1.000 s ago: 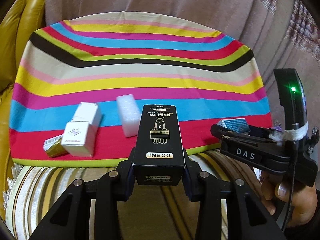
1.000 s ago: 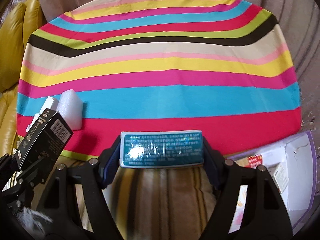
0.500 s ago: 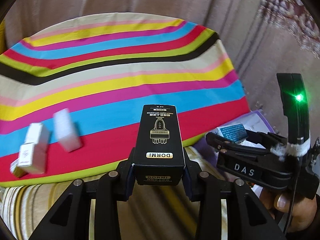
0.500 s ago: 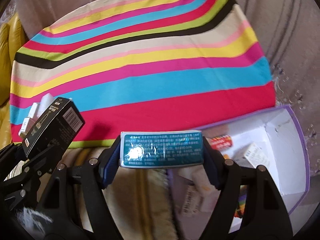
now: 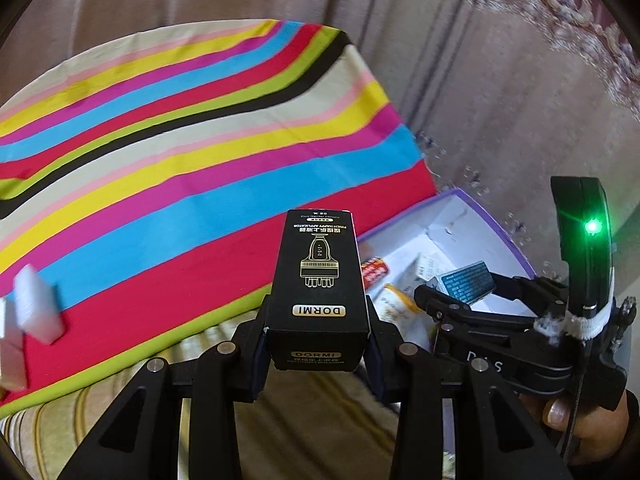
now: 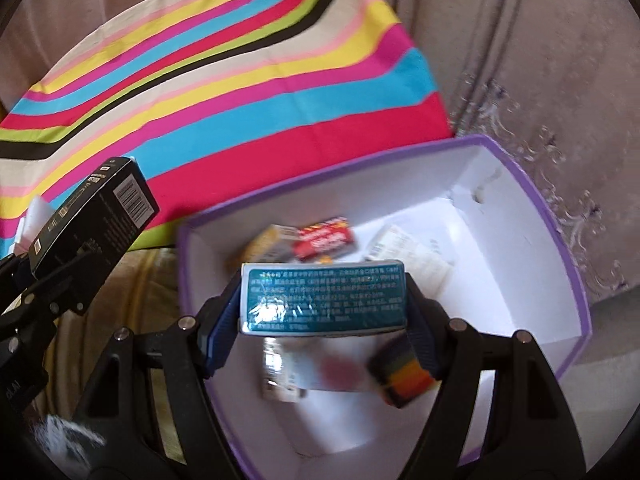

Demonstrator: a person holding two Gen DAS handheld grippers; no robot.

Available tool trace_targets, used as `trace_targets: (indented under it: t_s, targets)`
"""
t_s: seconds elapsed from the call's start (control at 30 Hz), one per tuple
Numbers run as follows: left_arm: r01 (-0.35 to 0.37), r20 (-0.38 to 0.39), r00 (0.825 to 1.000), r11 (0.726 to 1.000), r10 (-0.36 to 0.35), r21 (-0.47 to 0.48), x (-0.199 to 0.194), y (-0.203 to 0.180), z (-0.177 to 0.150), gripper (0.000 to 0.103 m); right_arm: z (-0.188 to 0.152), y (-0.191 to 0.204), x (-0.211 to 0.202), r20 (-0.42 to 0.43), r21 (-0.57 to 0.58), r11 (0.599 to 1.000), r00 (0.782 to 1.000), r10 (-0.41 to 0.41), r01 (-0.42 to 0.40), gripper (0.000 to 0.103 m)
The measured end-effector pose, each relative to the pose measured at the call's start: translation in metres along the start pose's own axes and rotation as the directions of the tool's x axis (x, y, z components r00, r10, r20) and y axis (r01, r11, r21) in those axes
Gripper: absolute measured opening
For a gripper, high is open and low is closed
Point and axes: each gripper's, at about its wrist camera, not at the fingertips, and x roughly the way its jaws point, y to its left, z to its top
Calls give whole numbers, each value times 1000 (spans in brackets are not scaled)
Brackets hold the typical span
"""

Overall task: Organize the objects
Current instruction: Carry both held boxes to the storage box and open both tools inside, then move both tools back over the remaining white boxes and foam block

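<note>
My left gripper (image 5: 318,350) is shut on a black DORMI box (image 5: 318,280), held above the sofa seat near the striped cloth's front edge. It also shows at the left of the right wrist view (image 6: 96,216). My right gripper (image 6: 324,334) is shut on a teal box (image 6: 322,300) and holds it over the open purple-rimmed white box (image 6: 560,240). That box holds several small packages, among them a red one (image 6: 324,242). In the left wrist view the right gripper (image 5: 452,292) with the teal box (image 5: 466,282) is over the purple box (image 5: 492,228).
A striped cloth (image 5: 180,152) covers the surface at left. A white foam block (image 5: 38,308) and a white box (image 5: 10,344) lie on it at the far left. A beige curtain (image 5: 500,80) hangs behind. Striped sofa fabric (image 5: 312,420) lies below.
Both grippers have swung to the right with their boxes. The purple box has come into view under the right gripper. The white items on the cloth have slid to the left edge.
</note>
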Motion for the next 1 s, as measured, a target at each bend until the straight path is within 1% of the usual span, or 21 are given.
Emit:
trace_targets:
  t_s: [0.17, 0.27, 0.37, 0.47, 0.63, 0.77, 1.0]
  targets:
    - [55, -20, 998, 998, -54, 19, 10, -17, 2, 41, -2, -19, -7, 7, 30, 999, 999, -33, 33, 76]
    - [89, -35, 996, 996, -87, 28, 14, -24, 3, 43, -2, -25, -8, 6, 41, 998, 999, -46, 46, 76]
    - [87, -40, 995, 996, -87, 22, 17, -25, 4, 57, -2, -28, -8, 3, 40, 997, 997, -72, 72, 76]
    - [90, -24, 996, 996, -90, -13, 13, -18, 4, 61, -1, -26, -9, 3, 36, 996, 997, -83, 82, 76]
    - [83, -18, 996, 995, -84, -52, 13, -11, 3, 62, 0, -22, -9, 4, 24, 997, 997, -78, 78, 77]
    - [82, -12, 996, 994, -83, -74, 9, -6, 2, 62, 1, -20, -12, 11, 30, 997, 998, -67, 66, 83]
    - [82, -1, 997, 989, -83, -120, 3, 7, 0, 62, 2, -14, -18, 16, 27, 998, 999, -48, 48, 85]
